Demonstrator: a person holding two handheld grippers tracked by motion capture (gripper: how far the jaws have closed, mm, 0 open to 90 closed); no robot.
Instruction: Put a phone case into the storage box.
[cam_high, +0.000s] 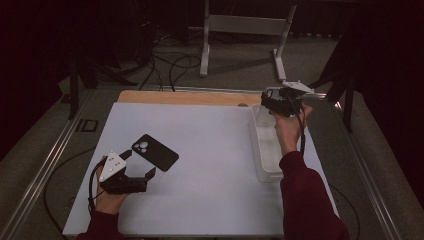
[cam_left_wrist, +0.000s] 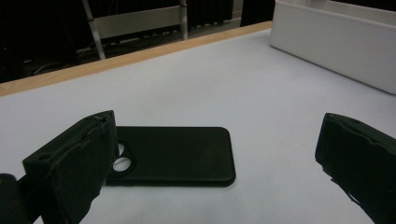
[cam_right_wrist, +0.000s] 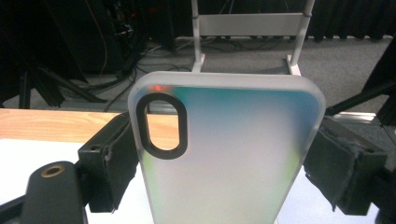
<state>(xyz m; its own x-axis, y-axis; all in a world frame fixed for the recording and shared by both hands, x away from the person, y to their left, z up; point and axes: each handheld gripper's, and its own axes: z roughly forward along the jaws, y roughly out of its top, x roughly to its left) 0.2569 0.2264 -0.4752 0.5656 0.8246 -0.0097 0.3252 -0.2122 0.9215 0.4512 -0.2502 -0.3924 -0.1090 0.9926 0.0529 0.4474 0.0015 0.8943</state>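
My right gripper (cam_high: 281, 102) is raised above the far end of a white bin (cam_high: 260, 150). It is shut on a frosted, translucent phone case (cam_right_wrist: 229, 154) with a black-ringed camera cutout, gripping its two long edges. In the right gripper view both black pads (cam_right_wrist: 109, 163) press against the case's sides. A black phone case (cam_high: 155, 152) lies flat on the white mat at the near left, camera hole up. My left gripper (cam_high: 138, 165) rests low just in front of it and is open. Its jaws stand wide apart in the left gripper view, with the black case (cam_left_wrist: 177, 156) lying beyond them on the mat.
The white mat (cam_high: 210, 165) covers most of the table, with a wooden strip (cam_high: 185, 97) along the far edge. The long white bin (cam_left_wrist: 336, 44) stands at the right side. Cables and a white metal frame (cam_high: 240, 25) lie on the floor beyond.
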